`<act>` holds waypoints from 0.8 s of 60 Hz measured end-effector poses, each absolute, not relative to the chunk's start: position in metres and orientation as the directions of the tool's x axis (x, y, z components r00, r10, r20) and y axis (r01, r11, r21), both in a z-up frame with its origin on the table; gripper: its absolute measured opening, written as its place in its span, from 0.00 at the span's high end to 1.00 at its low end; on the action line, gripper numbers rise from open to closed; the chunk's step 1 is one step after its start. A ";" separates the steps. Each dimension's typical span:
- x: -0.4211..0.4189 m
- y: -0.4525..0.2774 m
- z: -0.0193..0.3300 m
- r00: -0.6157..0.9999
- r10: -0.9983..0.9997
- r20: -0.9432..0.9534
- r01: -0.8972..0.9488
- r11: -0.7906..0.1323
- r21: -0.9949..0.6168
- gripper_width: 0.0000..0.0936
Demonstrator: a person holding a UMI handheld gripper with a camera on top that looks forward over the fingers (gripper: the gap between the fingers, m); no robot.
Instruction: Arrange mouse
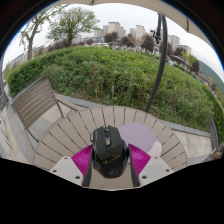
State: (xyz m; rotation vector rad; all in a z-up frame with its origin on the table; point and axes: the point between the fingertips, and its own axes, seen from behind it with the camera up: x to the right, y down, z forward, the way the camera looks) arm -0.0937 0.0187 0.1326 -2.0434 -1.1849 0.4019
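A wooden chair stands at the left on a paved terrace, beside a round slatted wooden table backed by a green hedge and distant apartment blocks. At centre, a black computer mouse sits between the two fingers of the handheld gripper, its magenta pads pressing against both flanks of the shell; the tool appears clenched on the mouse. A pale round mouse mat lies on the table just beyond and to the right of the mouse. A dark curved pole rises on the right.

The step in hand looks to be carrying or positioning the mouse, with the grasp made and placement not yet done. Whether the mouse rests on the table or is lifted clear cannot be told. The next move likely calls for bringing it over the mat, setting it flat and then easing the fingers apart. The gripper points forward and slightly downward across the tabletop; the person's hand is out of view.
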 end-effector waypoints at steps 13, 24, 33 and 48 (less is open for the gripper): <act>-0.105 0.165 0.081 0.623 0.775 0.103 0.594 -0.384 -0.706 0.39; -0.104 0.203 -0.013 0.637 0.769 0.058 0.622 -0.467 -0.629 0.37; -0.099 0.208 -0.003 0.609 0.783 0.128 0.645 -0.394 -0.655 0.10; -0.025 0.128 0.120 0.543 0.837 0.069 0.636 -0.356 -0.685 0.09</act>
